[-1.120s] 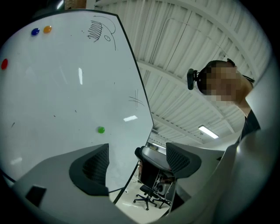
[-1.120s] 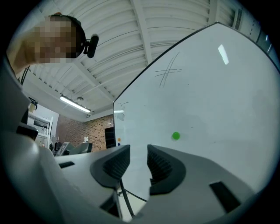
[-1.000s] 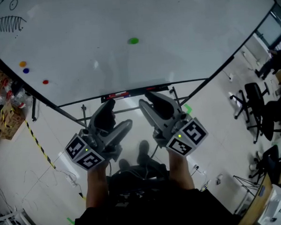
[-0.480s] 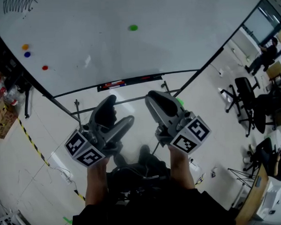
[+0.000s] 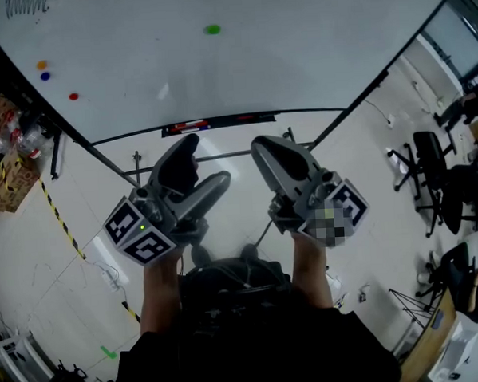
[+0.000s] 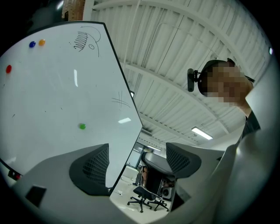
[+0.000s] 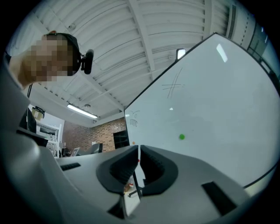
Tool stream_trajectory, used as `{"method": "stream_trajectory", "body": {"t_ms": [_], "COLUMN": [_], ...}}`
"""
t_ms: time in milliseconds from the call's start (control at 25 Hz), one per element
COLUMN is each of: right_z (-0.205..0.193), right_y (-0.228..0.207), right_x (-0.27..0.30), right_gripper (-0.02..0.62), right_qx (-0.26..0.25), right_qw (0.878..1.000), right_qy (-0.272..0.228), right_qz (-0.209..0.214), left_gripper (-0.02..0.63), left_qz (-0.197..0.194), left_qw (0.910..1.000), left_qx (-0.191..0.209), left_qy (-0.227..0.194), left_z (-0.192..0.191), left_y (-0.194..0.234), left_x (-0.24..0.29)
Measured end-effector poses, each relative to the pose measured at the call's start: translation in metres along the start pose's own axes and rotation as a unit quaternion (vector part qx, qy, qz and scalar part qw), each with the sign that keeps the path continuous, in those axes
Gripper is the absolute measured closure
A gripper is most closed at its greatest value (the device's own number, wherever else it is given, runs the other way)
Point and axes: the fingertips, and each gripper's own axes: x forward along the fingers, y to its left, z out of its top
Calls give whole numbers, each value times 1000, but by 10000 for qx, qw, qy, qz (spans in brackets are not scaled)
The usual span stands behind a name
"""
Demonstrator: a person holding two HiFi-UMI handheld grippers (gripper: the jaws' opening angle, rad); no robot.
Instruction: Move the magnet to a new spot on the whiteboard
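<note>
Whiteboard (image 5: 296, 55) fills the top of the head view, with pale floor under it. Green magnet (image 5: 212, 29) sits on the board, well apart from both grippers, up beyond the fingertips and roughly over the gap between the two tools.

Left gripper (image 5: 207, 158): fingers released and wide apart, nothing between them. In the left gripper view the magnet (image 6: 82, 126) shows above the left-hand finger (image 6: 94, 168), no contact.

Right gripper (image 5: 262, 147): fingers have just been closing and are now all but clenched, only a sliver left, nothing caught in it. In the right gripper view the magnet (image 7: 181, 137) is up and right of the fingers, clear of them.

Orange magnet (image 5: 41, 65), blue magnet (image 5: 45, 76) and red magnet (image 5: 73, 97) sit far left of the left fingers. Office chair (image 5: 429, 156) stands off to the right of the right fingers.
</note>
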Motion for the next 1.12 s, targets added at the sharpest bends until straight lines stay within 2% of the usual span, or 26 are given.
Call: {"method": "stream_trajectory", "body": {"t_ms": [400, 1120], "right_z": [9, -4], "right_y": [-18, -14], "right_x": [-43, -24], "right_gripper": [575, 578], "right_qx": [345, 368], "right_qw": [9986, 9968], "right_qy": [-196, -31], "right_qz": [363, 707], "left_gripper": [204, 204], "left_qz": [140, 371], "left_qw": [9997, 9992], "left_qx": [45, 77], "left_qy": [207, 126], "left_z": [-31, -27], "left_y": [-24, -8], "left_x": [35, 26]}}
